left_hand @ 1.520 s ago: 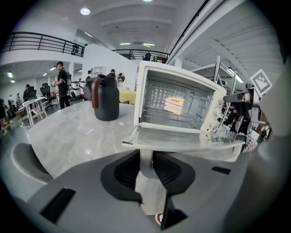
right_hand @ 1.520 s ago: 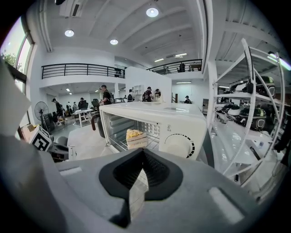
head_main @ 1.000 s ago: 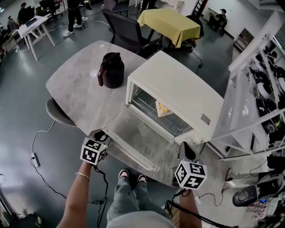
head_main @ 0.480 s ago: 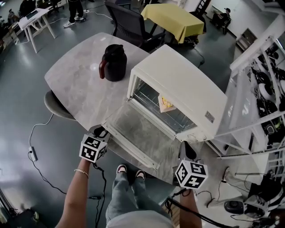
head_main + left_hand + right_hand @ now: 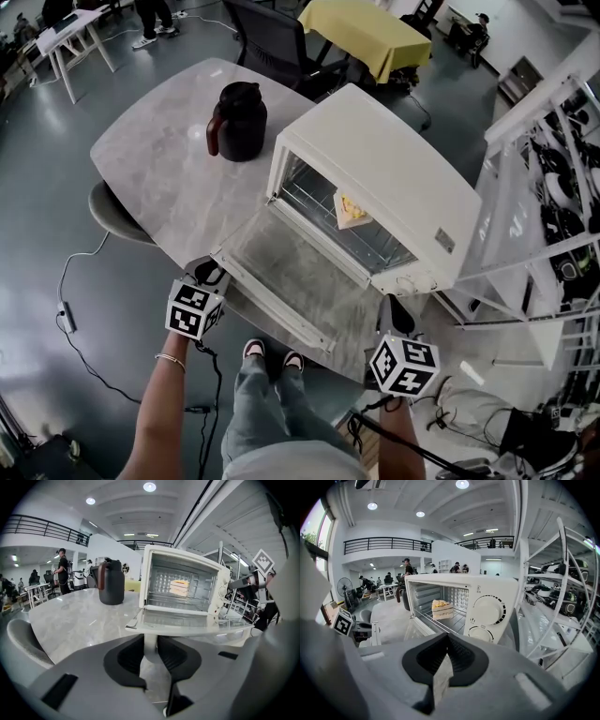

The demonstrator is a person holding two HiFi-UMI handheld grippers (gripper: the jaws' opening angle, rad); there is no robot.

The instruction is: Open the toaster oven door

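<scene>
Head view: toaster oven bears a grey label, unreadably small.

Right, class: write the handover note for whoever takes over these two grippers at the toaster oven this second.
Left tongs: closed on the door handle, at its left end.
Right tongs: shut, nothing in them, held in front of the oven's dials.
Things: the toaster oven stands on the grey table. Its door lies flat, fully down. A slice of cake sits on the rack inside, and a dark jug stands to the oven's left.
Done: the door is open.
Left: probably only to let go of the handle and draw back.
</scene>
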